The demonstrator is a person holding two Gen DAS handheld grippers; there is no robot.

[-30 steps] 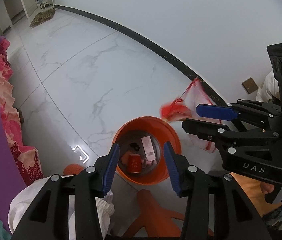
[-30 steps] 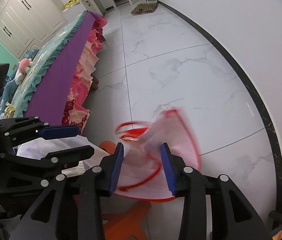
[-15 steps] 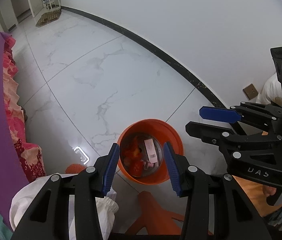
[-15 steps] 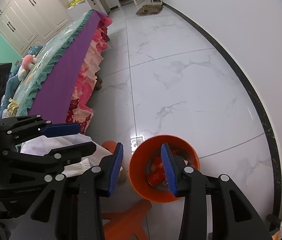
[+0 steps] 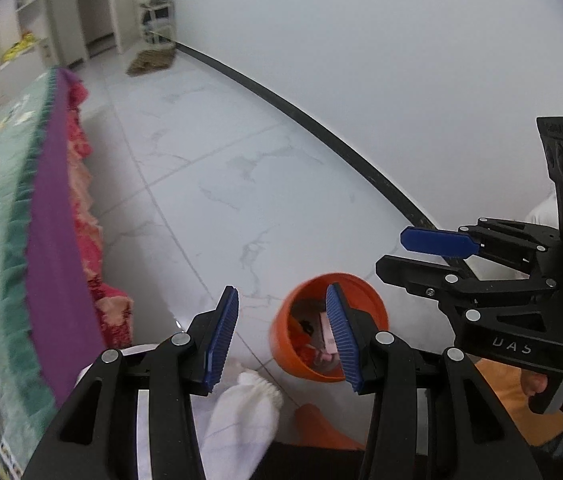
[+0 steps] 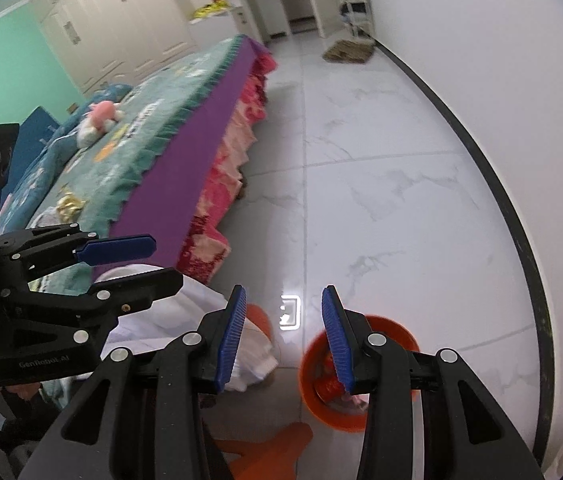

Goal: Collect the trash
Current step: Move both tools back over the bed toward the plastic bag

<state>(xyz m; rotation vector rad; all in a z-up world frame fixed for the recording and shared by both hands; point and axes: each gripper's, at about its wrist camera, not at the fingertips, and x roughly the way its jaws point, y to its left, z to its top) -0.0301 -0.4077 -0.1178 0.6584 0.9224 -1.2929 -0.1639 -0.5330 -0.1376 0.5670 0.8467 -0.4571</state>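
An orange trash bin [image 5: 285, 344] stands on the white marble floor, with red and pink wrappers [image 5: 323, 346] inside. It also shows in the right wrist view [image 6: 397, 334], low and right of centre. My left gripper [image 5: 281, 336] is open and empty, held above the floor just left of the bin. My right gripper [image 6: 283, 336] is open and empty, also above the floor left of the bin. Each gripper shows from the side in the other's view, the right one [image 5: 421, 254] and the left one [image 6: 137, 260].
A bed [image 6: 149, 136] with a teal cover, purple edge and pink skirt fills the left, with a plush toy [image 6: 99, 118] on it. An orange stool [image 6: 277, 446] and the person's white-clad leg [image 5: 241, 416] lie below. A wall with black skirting [image 5: 321, 128] runs along the right.
The red and pink bag that hung at my right gripper a second ago now lies in the bin. Both grippers have tilted up and swung left, toward the bed.
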